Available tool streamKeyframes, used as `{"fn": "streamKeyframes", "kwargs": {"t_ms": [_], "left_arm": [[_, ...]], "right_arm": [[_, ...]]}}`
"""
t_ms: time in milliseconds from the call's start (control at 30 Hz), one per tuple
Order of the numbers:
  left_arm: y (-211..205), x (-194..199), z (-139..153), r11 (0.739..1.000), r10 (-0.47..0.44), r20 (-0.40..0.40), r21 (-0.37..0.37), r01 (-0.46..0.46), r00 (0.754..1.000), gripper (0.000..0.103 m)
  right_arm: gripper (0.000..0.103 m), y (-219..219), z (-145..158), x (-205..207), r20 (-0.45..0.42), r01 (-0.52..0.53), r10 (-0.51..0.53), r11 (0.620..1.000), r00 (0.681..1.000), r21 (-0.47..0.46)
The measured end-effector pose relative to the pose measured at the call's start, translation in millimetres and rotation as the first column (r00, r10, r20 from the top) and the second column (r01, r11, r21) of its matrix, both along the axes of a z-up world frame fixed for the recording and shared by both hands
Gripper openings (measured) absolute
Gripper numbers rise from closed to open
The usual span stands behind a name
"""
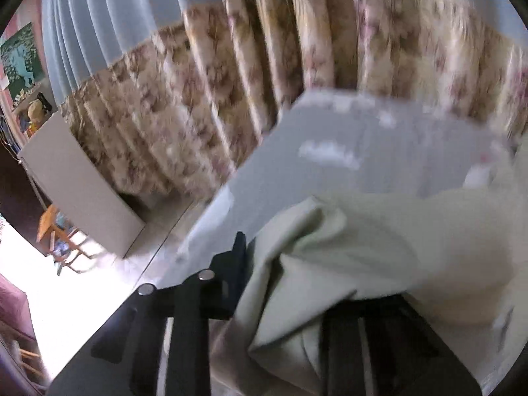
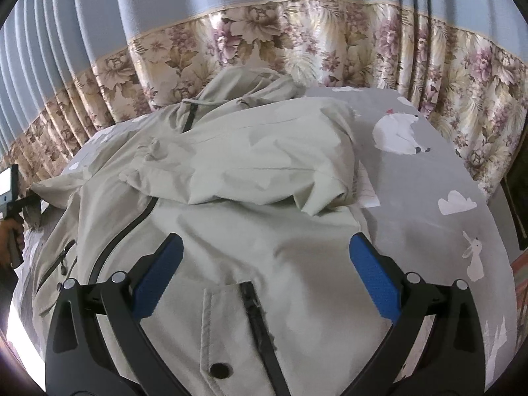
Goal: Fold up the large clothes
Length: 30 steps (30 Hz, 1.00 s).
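My right gripper [image 2: 264, 277] has black linkage arms, silver pivot pins and textured blue finger pads [image 2: 374, 280]. My left gripper [image 1: 260, 264] shows matching black arms with silver pins.

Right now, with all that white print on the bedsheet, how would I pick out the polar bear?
Start at the grey sheet spread before the floral curtain. Look right of the pale green jacket, toward the far corner of the sheet. The polar bear lies there: the largest white figure, far bigger than the cloud and the rabbit nearer the camera.
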<state>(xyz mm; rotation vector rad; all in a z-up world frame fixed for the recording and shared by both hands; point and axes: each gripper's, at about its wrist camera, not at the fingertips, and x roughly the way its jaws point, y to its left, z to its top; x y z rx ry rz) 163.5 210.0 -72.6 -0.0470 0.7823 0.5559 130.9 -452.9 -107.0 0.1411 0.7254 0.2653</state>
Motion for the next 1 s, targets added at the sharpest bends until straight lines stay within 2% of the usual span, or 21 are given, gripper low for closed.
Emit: {"fn": "streamKeyframes", "kwargs": {"t_ms": [167,300,367,467,533,600,667,733,800,833,900,1000], "left_arm": [[-25,12,57,0.999,-0.047,0.158,0.021,0.045,0.986,0.024],[-74,24,97,0.986,-0.169,0.234,0.045,0.163,0.957,0.024],[-108,30,112,0.971,-0.24,0.258,0.059,0.233,0.936,0.024],[-170,39,126,0.932,-0.361,0.274,0.089,0.35,0.891,0.024],[-226,48,129,0.888,-0.46,0.268,0.108,0.448,0.847,0.024],[-278,57,120,0.847,-0.531,0.254,0.119,0.519,0.808,0.024],[-332,69,97,0.783,-0.62,0.201,0.095,0.615,0.759,0.025],[-386,80,57,0.702,-0.711,0.102,0.033,0.712,0.696,0.028],[-421,82,22,0.647,-0.762,0.015,0.017,0.762,0.647,0.038],[-438,81,0,0.633,-0.773,-0.045,0.013,0.774,0.632,0.053],[-447,74,-20,0.636,-0.767,-0.087,0.032,0.771,0.636,0.061],[-442,60,-18,0.637,-0.766,-0.08,0.04,0.77,0.638,0.073]], "right_arm": [[0.1,-1,5,23,-0.009,0.027,-0.027,0.999,1.0,-0.041],[0.1,-2,16,42,-0.012,0.061,-0.062,0.995,0.998,-0.08],[0.1,-2,22,48,-0.003,0.072,-0.072,0.993,0.997,-0.095],[0.1,-7,31,54,0.014,0.085,-0.084,0.991,0.996,-0.101],[0.1,-14,34,56,0.019,0.093,-0.092,0.991,0.996,-0.094],[0.1,-24,34,54,0.019,0.109,-0.108,0.991,0.994,-0.074],[0.1,-37,30,52,0.005,0.141,-0.14,0.989,0.99,-0.054],[0.1,-48,25,49,-0.016,0.159,-0.16,0.986,0.987,-0.039],[0.1,-52,23,46,-0.021,0.163,-0.164,0.985,0.986,-0.049],[0.1,-54,23,43,-0.021,0.163,-0.164,0.985,0.986,-0.052],[0.1,-59,21,36,-0.025,0.165,-0.166,0.985,0.986,-0.051],[0.1,-62,14,28,-0.033,0.159,-0.16,0.986,0.987,-0.046]]}}
